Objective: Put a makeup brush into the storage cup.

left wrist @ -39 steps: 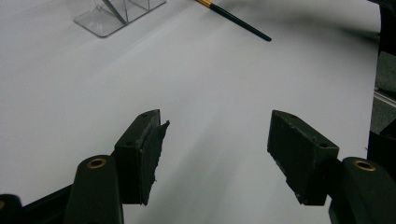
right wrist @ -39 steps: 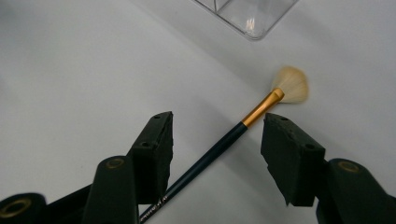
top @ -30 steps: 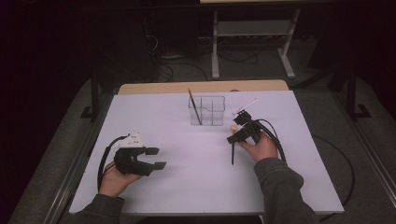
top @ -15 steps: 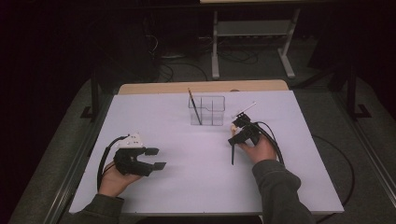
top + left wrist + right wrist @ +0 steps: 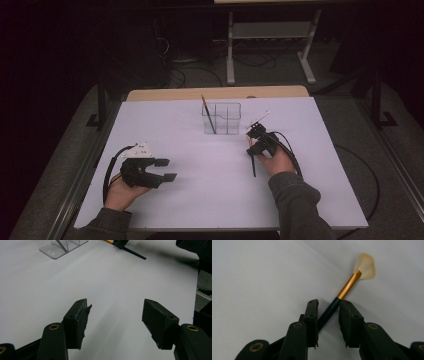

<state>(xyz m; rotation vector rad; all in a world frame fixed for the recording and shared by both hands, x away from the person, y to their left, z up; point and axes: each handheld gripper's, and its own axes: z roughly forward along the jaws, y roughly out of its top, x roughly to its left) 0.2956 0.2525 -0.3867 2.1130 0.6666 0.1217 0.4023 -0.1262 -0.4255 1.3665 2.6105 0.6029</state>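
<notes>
**Fan brush pinched near the ferrule, holder waiting just up-frame**

So the right gripper [image 5: 256,136] sat right of centre in the high view, and its two black jaws were closed on the dark handle of a thin fan brush with a gold ferrule and pale bristles [image 5: 348,287]. In the right gripper view the grip was just below the ferrule, bristles fanning toward the upper right of the frame. My guess was that holding it up near the head left the long handle tail free to swing, which you'd want for dropping it into a slot.

The clear plastic compartment holder [image 5: 222,118] stood at upper centre of the white table [image 5: 190,200], just beside that gripper, with one dark-handled brush [image 5: 209,114] already leaning in its left compartment. Looked like the obvious destination.

The left gripper [image 5: 167,169] rested at lower left, well apart from all that. Its jaws were spread wide with nothing between them, probably just parked out of the way.
</notes>
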